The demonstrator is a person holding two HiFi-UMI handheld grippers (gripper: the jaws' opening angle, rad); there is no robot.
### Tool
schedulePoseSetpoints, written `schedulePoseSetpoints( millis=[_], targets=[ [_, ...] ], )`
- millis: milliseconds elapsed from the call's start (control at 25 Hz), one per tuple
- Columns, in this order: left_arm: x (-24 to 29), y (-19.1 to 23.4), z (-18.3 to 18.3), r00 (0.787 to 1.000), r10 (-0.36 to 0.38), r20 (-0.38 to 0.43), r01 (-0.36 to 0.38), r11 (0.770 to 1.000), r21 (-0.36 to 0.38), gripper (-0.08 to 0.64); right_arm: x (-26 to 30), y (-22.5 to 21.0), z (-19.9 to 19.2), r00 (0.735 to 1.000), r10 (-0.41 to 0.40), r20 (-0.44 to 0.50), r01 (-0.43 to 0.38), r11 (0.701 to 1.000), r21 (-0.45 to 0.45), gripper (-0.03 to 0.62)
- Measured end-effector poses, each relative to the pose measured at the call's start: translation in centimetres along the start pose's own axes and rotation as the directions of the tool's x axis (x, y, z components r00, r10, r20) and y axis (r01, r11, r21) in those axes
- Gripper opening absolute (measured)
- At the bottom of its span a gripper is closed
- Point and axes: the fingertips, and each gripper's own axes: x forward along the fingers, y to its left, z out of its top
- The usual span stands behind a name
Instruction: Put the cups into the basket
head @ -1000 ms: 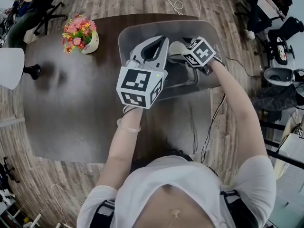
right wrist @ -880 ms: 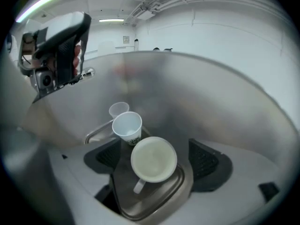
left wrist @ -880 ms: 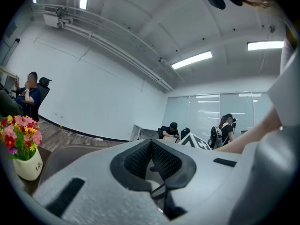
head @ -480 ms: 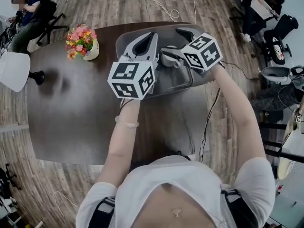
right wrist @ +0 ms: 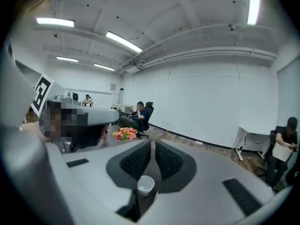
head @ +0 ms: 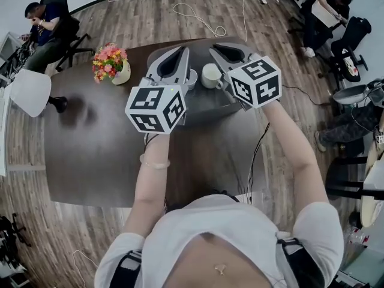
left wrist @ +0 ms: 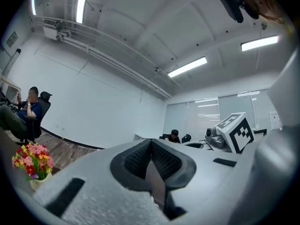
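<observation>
A white cup (head: 211, 75) stands in the translucent grey basket (head: 207, 105) on the dark table. The rim of a second cup (head: 192, 77) shows beside my left gripper (head: 180, 51). Both grippers hang well above the basket and point level across the room. The left gripper (left wrist: 151, 142) has its tips together with nothing in them. My right gripper (head: 218, 48) has just been closing and nothing lies between its jaws. In the right gripper view (right wrist: 153, 144) only a thin slit remains, and the cup (right wrist: 146, 185) shows far below through it, not touched.
A pot of pink and yellow flowers (head: 109, 62) stands at the table's far left corner. A white chair (head: 28, 92) is off the table's left side. People sit at the room's edges (head: 45, 26), and cables (head: 198, 18) lie on the wooden floor.
Both grippers have risen toward the camera. The right one lifted out of the basket, left the cup standing there and brought its jaws together.
</observation>
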Motion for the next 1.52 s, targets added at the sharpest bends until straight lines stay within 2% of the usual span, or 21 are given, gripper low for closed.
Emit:
schedulePoseSetpoints(
  millis=[160,360,600,720,920,1040,1160,1280,1520],
  targets=[
    [-2.4,-1.9,0.3,1.0,-0.004,-0.002,0.004,0.999,0.051,0.011,-3.8,1.1,0.3,0.993,-0.102,0.066,0.103,0.995,-0.001,0.018],
    [-5.8,-4.8,-0.1,1.0,-0.029,-0.004,0.03,0.987,0.159,0.011,-8.9,3.8,-0.4,0.963,-0.221,0.153,0.216,0.975,0.05,0.012],
    [-9.0,-7.6,-2.9,0.998,-0.043,-0.035,0.049,0.981,0.186,0.011,-12.9,7.9,-2.3,0.937,-0.254,0.238,0.239,0.967,0.093,0.012],
    [-10.6,-8.4,-4.5,0.996,-0.049,-0.068,0.062,0.976,0.207,0.011,-13.7,9.8,-3.4,0.927,-0.271,0.258,0.24,0.96,0.145,0.012],
    [-14.2,-8.9,-9.1,0.991,-0.026,-0.131,0.045,0.988,0.145,0.011,-14.6,12.8,-7.6,0.927,-0.303,0.22,0.253,0.94,0.227,0.012],
    [-16.3,-8.5,-12.5,0.982,0.018,-0.191,0.003,0.994,0.111,0.011,-14.9,14.4,-10.3,0.932,-0.321,0.172,0.275,0.93,0.243,0.012],
    [-18.3,-7.7,-15.2,0.971,0.066,-0.231,-0.056,0.997,0.05,0.011,-15.0,15.7,-12.6,0.939,-0.324,0.114,0.278,0.912,0.302,0.012],
    [-19.4,-7.4,-16.4,0.968,0.08,-0.238,-0.085,0.996,-0.01,0.011,-14.9,16.6,-13.8,0.948,-0.306,0.084,0.262,0.903,0.34,0.012],
    [-19.8,-6.3,-16.2,0.972,0.089,-0.219,-0.094,0.995,-0.013,0.011,-14.6,17.3,-13.1,0.947,-0.307,0.091,0.266,0.913,0.309,0.012]
  ],
)
